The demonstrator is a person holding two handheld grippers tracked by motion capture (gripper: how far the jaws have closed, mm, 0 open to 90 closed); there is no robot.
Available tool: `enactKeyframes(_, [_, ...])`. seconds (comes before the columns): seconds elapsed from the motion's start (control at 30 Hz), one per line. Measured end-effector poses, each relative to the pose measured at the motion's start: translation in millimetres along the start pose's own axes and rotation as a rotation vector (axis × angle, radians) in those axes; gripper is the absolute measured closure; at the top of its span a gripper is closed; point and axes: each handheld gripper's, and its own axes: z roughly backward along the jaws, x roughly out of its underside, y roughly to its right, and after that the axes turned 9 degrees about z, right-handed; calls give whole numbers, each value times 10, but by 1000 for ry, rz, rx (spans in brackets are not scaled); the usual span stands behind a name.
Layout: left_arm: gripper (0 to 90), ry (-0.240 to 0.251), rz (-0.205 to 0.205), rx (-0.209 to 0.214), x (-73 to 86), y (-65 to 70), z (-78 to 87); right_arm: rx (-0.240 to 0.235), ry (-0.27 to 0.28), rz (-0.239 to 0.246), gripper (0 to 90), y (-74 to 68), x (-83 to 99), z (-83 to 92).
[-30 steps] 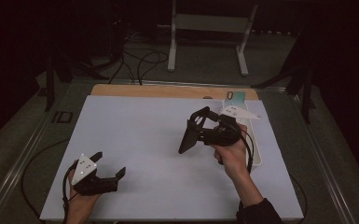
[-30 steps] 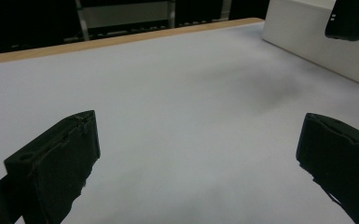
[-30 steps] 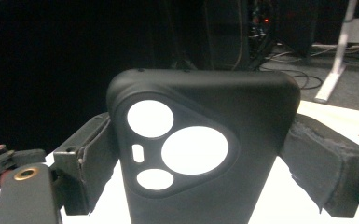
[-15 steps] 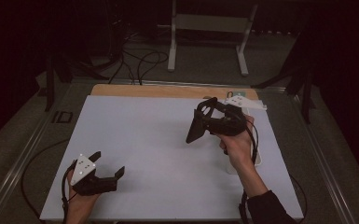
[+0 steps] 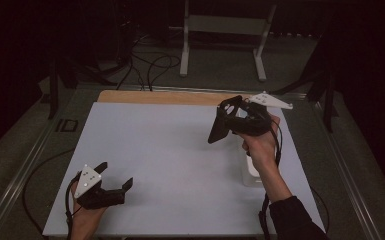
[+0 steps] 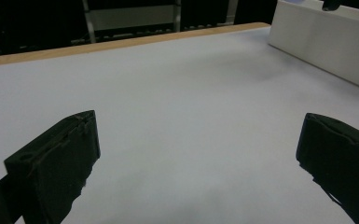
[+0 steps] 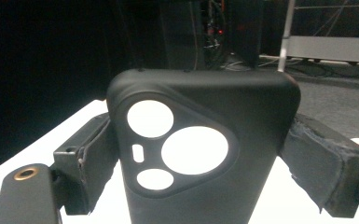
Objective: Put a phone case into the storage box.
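Black phone case (image 7: pixel 200 149) clamped between right gripper (image 5: pixel 230 120) jaws, held above the counter (image 5: pixel 170 150), near the white box (image 6: pixel 326 51). Left gripper (image 5: pixel 111 186) jaws apart, low over the counter.

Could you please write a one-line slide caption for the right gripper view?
Right gripper shut on a black phone case, camera cutouts facing the lens, held above the white table.

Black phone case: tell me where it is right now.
The black phone case with round camera cut-outs is clamped between the jaws of the right hand-held gripper, raised above the white table mat's right side in the high view.
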Motion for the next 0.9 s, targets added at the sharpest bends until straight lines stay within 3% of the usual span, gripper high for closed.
enactKeyframes(0.9, [0,5,12,1,-2,-12,7,120,-9,4,142,329,-77,-93])
